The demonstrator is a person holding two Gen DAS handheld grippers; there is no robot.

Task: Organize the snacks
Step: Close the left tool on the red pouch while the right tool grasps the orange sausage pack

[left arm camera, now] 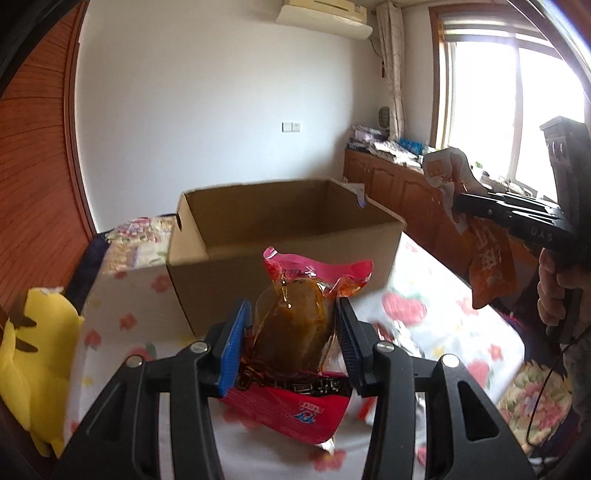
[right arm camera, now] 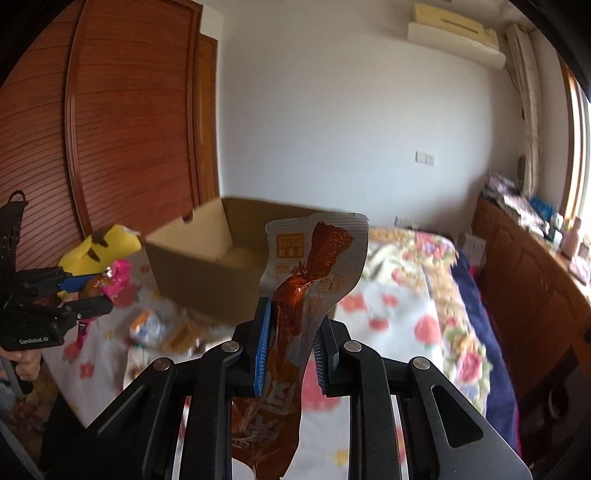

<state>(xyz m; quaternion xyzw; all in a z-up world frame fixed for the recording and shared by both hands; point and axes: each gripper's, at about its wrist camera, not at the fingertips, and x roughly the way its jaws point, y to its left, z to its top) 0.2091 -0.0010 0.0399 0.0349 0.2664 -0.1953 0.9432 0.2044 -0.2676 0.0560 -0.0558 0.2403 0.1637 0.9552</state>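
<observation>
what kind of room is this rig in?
Likely a home bedroom: a bed with a floral cover, a wooden wardrobe, a wall air conditioner, and a yellow plush toy beside the cardboard box.

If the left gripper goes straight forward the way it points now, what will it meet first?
Probably the cardboard box: its near wall stands directly ahead of the left gripper, which is shut on the pink snack packet. Nothing else shows between them, though depth is hard to judge.

Loose snack packets [right arm camera: 162, 328] on the bedspread [right arm camera: 406, 314] — blurred, unreadable.
</observation>
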